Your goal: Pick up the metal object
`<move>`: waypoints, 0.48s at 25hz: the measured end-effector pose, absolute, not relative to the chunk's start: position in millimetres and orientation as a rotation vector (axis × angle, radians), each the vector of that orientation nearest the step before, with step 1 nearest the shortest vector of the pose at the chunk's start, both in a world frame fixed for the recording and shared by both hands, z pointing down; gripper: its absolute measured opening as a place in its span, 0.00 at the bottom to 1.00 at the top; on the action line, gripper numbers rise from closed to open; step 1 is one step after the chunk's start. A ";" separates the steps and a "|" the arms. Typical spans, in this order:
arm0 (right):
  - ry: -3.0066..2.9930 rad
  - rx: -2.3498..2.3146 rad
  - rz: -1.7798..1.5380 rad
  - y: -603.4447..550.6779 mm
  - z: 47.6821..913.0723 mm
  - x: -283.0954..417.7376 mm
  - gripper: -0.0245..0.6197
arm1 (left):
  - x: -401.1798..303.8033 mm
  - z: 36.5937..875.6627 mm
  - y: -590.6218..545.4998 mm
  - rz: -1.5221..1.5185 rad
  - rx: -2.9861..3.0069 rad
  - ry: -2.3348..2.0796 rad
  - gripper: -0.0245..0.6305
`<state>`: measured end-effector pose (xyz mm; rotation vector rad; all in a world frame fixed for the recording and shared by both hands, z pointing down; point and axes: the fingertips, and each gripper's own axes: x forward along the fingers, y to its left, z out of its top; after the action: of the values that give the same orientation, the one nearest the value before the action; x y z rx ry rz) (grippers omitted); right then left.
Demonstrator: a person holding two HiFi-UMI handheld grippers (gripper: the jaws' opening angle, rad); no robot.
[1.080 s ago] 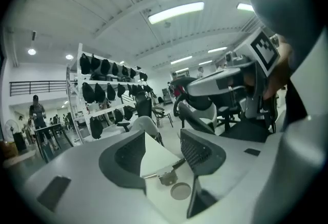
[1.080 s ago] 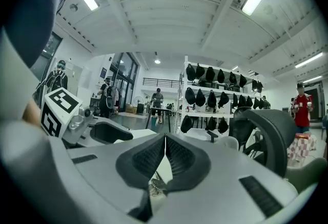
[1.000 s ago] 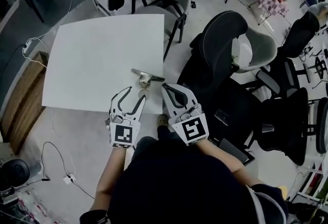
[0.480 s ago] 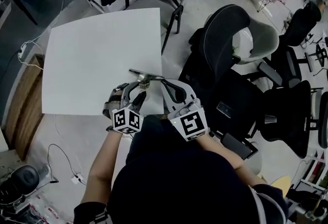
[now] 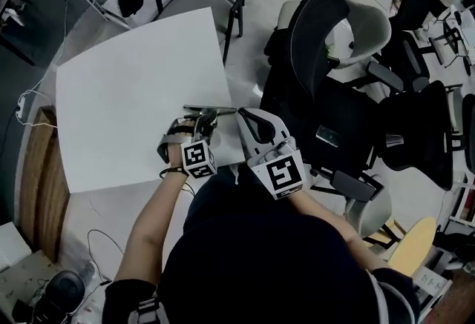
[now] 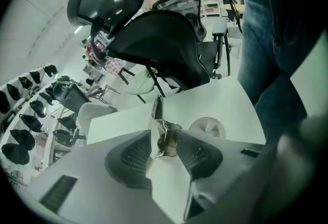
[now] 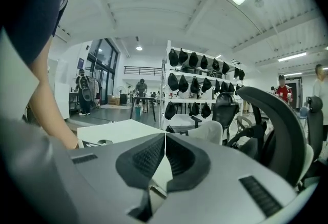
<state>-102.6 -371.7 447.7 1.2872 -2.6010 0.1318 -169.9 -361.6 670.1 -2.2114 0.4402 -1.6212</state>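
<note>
Metal object between the just-closing jaws of down-tilted left gripper

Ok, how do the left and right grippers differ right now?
The left gripper's jaws stand apart and have just been closing, with the metal object between them; the right gripper's jaws are together on nothing. The left gripper is tipped down over the table, while the right gripper points nearly level across the room. Both sit side by side near the same corner of the table.
</note>
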 end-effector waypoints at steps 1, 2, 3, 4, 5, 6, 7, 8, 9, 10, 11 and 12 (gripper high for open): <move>-2.590 1.302 0.134 -372.0 448.3 -100.9 0.08 | -169.8 673.5 -363.7 -1.627 -2.191 0.424 0.28; -2.579 1.319 0.137 -372.5 448.6 -98.9 0.08 | -169.7 676.4 -365.3 -1.633 -2.168 0.407 0.27; -2.570 1.337 0.140 -373.2 448.8 -96.9 0.08 | -169.3 678.0 -366.2 -1.638 -2.146 0.389 0.25; -2.562 1.353 0.141 -374.0 448.9 -94.8 0.08 | -168.6 678.3 -366.9 -1.639 -2.125 0.372 0.23; -2.555 1.365 0.135 -374.7 448.9 -93.1 0.08 | -167.8 678.0 -368.1 -1.638 -2.102 0.360 0.20; -2.549 1.371 0.122 -375.4 449.0 -91.8 0.08 | -167.0 677.7 -369.8 -1.633 -2.074 0.349 0.17; -2.543 1.377 0.114 -375.9 449.2 -90.9 0.08 | -166.3 677.1 -371.5 -1.626 -2.043 0.340 0.16; -2.538 1.386 0.121 -376.1 449.3 -90.4 0.08 | -165.4 675.8 -373.1 -1.616 -2.016 0.334 0.14; -2.534 1.395 0.132 -376.1 449.4 -90.2 0.08 | -164.5 673.7 -374.5 -1.605 -1.999 0.333 0.12; -2.533 1.399 0.139 -376.2 449.5 -90.4 0.08 | -163.5 670.4 -375.9 -1.592 -1.998 0.338 0.10; -2.533 1.400 0.140 -376.3 449.5 -90.8 0.08 | -162.5 666.4 -377.7 -1.577 -2.009 0.351 0.08; -2.535 1.400 0.139 -376.6 449.6 -91.5 0.08 | -161.8 662.2 -380.2 -1.561 -2.022 0.370 0.07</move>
<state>-91.5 -376.6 449.6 1.4002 -2.5349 0.1394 -161.8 -380.2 662.2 -2.0224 0.3695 -1.5613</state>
